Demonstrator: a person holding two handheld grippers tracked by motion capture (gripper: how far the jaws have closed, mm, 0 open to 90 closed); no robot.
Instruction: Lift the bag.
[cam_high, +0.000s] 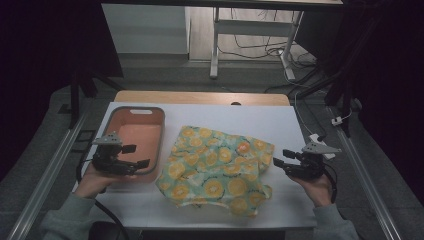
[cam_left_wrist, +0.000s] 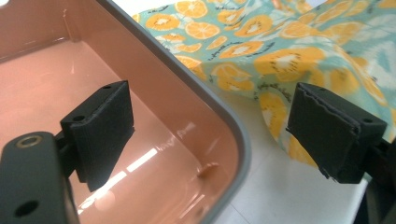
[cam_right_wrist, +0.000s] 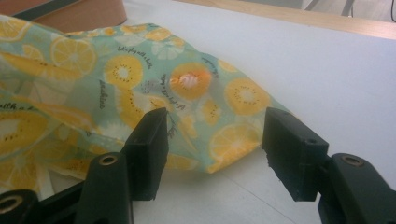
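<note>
A crumpled teal cloth printed with orange and kiwi slices (cam_high: 215, 167) lies in the middle of the white table (cam_high: 250, 120). Left of it stands a pink bin with a grey rim (cam_high: 120, 116). My left gripper (cam_high: 136, 156) hovers open over the bin's near right corner, one jaw inside the bin (cam_left_wrist: 56, 79) and one over the cloth (cam_left_wrist: 261, 42). My right gripper (cam_high: 278, 158) stands open at the cloth's right edge, its jaws straddling a corner of the cloth (cam_right_wrist: 187, 88) without touching it.
A wooden strip (cam_high: 200, 97) runs along the table's far edge. Beyond it stand a desk frame (cam_high: 215, 45) and floor cables (cam_high: 260, 50). Metal rails (cam_high: 45, 180) flank both sides of the table. Bare white table lies at the far right.
</note>
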